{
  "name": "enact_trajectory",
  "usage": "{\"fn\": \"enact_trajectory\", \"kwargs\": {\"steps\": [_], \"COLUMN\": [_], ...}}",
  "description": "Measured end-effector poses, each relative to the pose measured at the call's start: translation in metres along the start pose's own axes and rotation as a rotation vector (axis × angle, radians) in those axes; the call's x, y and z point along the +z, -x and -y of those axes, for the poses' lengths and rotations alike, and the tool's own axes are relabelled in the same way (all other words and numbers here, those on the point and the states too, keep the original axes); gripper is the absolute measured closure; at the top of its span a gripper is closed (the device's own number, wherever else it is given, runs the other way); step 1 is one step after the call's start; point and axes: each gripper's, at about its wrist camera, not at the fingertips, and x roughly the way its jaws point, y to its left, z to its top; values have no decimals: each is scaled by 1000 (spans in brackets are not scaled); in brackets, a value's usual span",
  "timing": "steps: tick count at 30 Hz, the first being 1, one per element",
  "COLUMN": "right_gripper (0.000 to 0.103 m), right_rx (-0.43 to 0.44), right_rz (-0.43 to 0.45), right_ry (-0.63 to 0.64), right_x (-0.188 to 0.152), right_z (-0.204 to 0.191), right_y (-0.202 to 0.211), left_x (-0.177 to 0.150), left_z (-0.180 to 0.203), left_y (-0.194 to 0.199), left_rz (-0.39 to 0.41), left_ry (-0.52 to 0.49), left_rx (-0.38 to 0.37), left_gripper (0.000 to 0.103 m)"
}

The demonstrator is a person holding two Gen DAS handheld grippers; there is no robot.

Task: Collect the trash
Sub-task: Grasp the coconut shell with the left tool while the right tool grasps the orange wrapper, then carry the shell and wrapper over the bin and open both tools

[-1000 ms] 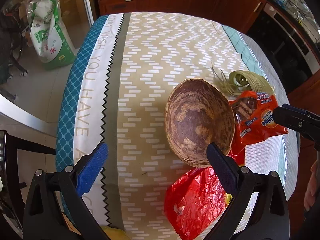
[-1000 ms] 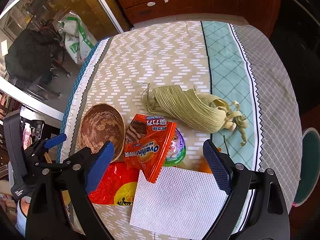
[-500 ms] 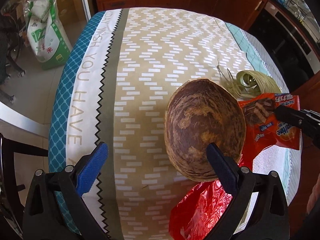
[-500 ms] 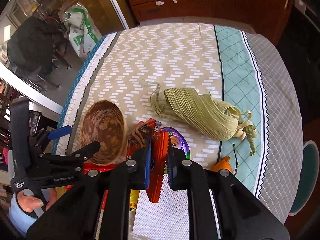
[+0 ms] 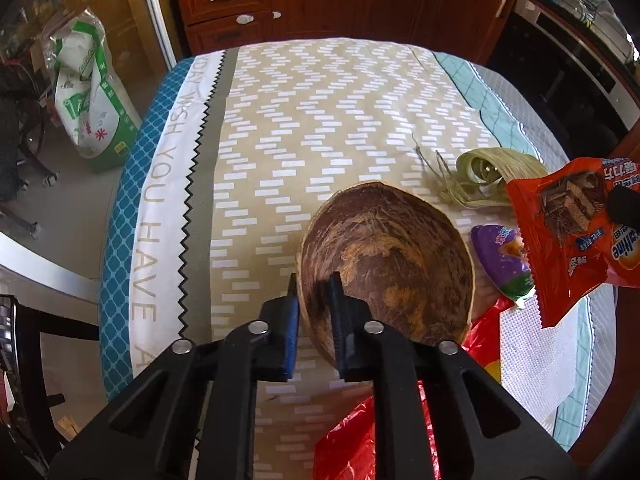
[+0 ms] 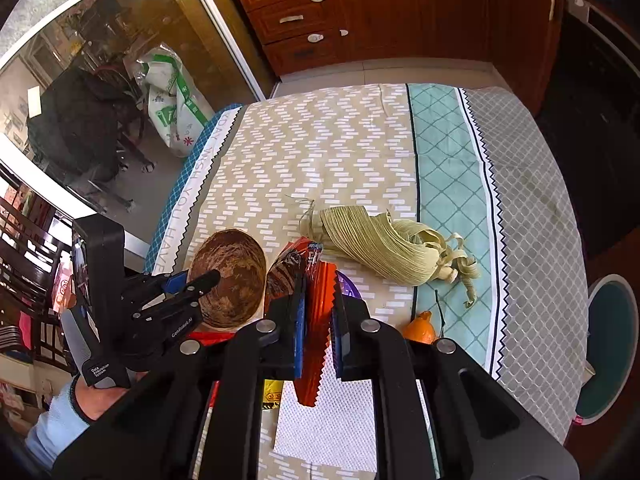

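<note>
A brown coconut-shell bowl [image 5: 400,264] sits on the patterned tablecloth [image 5: 320,120]. My left gripper [image 5: 313,280] is closing, and its pads pinch the bowl's near-left rim between them. In the right wrist view the same gripper [image 6: 196,280] reaches into the bowl [image 6: 236,280]. My right gripper [image 6: 318,280] is shut on an orange snack wrapper [image 6: 316,340], held edge-on a little above the table. The left wrist view shows that wrapper [image 5: 568,248] hanging at the right, with the right gripper [image 5: 624,208] partly cut off by the frame edge.
A bundle of corn husk [image 6: 380,244] lies behind the bowl. A purple wrapper [image 5: 504,260], a red plastic bag [image 5: 348,440], a white paper towel [image 6: 332,400] and an orange fruit piece [image 6: 420,326] lie near the table's front edge. Wooden cabinets [image 6: 360,20] stand beyond the table.
The left gripper's jaws went from wide open to closed on the bowl's rim. The right gripper closed on the orange wrapper and lifted it off the table.
</note>
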Motion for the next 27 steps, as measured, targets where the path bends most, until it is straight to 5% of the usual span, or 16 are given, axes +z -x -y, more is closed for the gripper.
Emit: {"fn": "enact_trajectory", "kwargs": {"steps": [15, 27], "right_gripper": [93, 93], "right_rx": [11, -7], "right_rz": [111, 198], "right_ry": [-32, -131], "right_x": [-20, -48], "right_z": [26, 86], "right_y": [64, 115], "left_x": [1, 2], "left_z": [33, 116], "left_y": [79, 140], "left_rz": [162, 246], "left_ry": [-36, -168], "left_rx": [57, -25], "left_gripper": [97, 97]}}
